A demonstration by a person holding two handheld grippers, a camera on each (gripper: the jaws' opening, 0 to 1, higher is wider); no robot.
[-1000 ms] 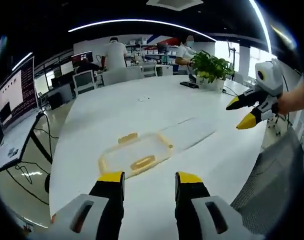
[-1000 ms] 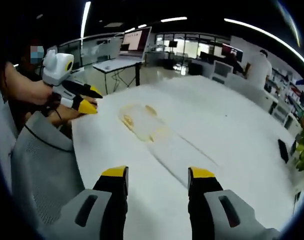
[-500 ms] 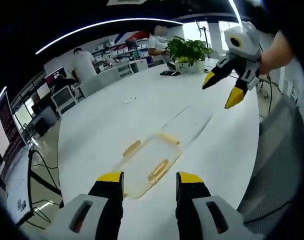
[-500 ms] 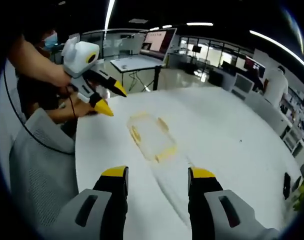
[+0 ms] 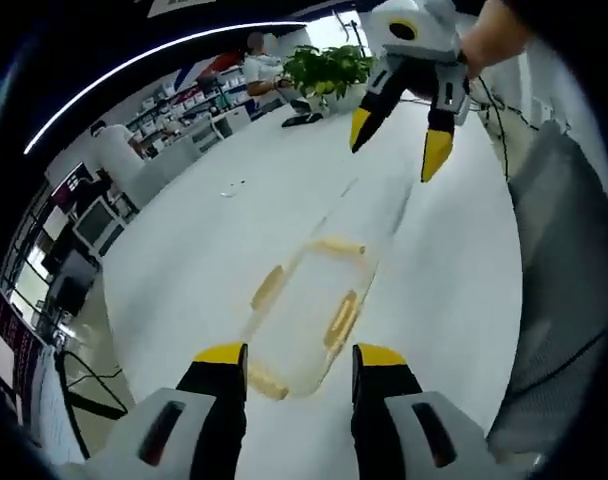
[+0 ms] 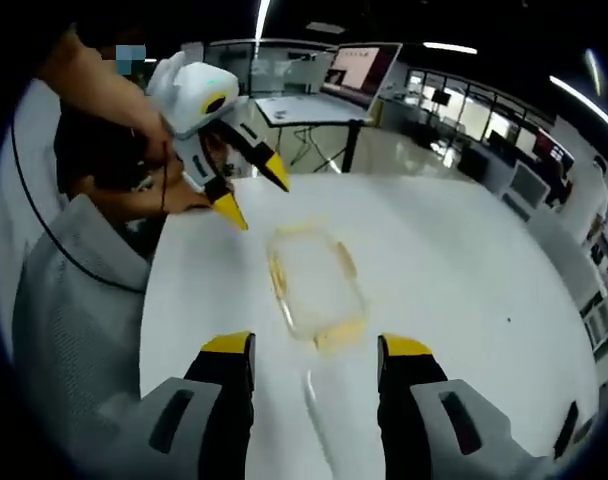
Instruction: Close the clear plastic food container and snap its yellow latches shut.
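Observation:
A clear plastic container (image 5: 306, 318) with yellow latches (image 5: 341, 318) sits open on the white table (image 5: 184, 270), just beyond my left gripper (image 5: 300, 360), which is open and holds nothing. Its clear lid (image 5: 376, 205) lies flat on the table past the container's far end. My right gripper (image 5: 399, 140) hangs open above that lid. In the right gripper view the container (image 6: 314, 285) lies ahead of the open right gripper (image 6: 316, 350), a faint edge of the lid (image 6: 309, 388) runs between its jaws, and the left gripper (image 6: 254, 192) hovers open at the container's far end.
A potted plant (image 5: 329, 70) and a dark flat object (image 5: 302, 120) stand at the table's far side. A grey mesh chair (image 5: 554, 250) stands by the table edge, also seen as a chair (image 6: 74, 300). Desks, monitors (image 6: 364, 65) and people fill the room behind.
Both hands have come in closer over the container and lid. The right gripper now hangs over the lid and the left gripper near the container's other end. Both stay open.

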